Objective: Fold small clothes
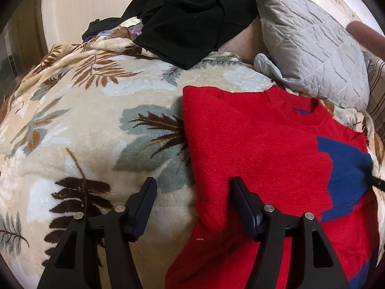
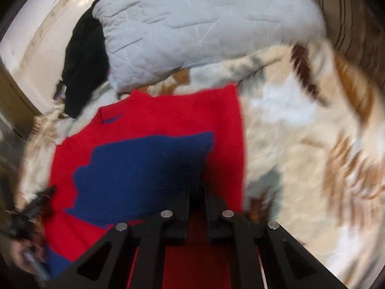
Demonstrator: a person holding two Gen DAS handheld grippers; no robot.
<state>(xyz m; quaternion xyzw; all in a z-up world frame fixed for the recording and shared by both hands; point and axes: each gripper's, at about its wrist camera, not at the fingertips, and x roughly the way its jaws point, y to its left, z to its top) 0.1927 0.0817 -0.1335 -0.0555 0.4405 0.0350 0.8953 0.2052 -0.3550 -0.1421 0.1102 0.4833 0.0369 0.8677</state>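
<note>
A red sweater (image 1: 259, 149) with a blue patch (image 1: 344, 168) lies flat on a leaf-patterned blanket (image 1: 84, 120), collar toward the pillow. My left gripper (image 1: 192, 192) is open and empty, hovering over the sweater's left edge, one finger over the blanket and one over the red knit. In the right wrist view my right gripper (image 2: 196, 187) is shut on the sweater (image 2: 173, 115), pinching the fabric at the blue patch (image 2: 144, 166). A thin black tip of the right gripper shows at the left view's right edge (image 1: 377, 183).
A grey quilted pillow (image 1: 312, 41) lies behind the sweater; it also shows in the right wrist view (image 2: 204, 24). A pile of black clothes (image 1: 192, 16) sits at the back of the blanket. A cream wall (image 1: 84, 7) stands behind.
</note>
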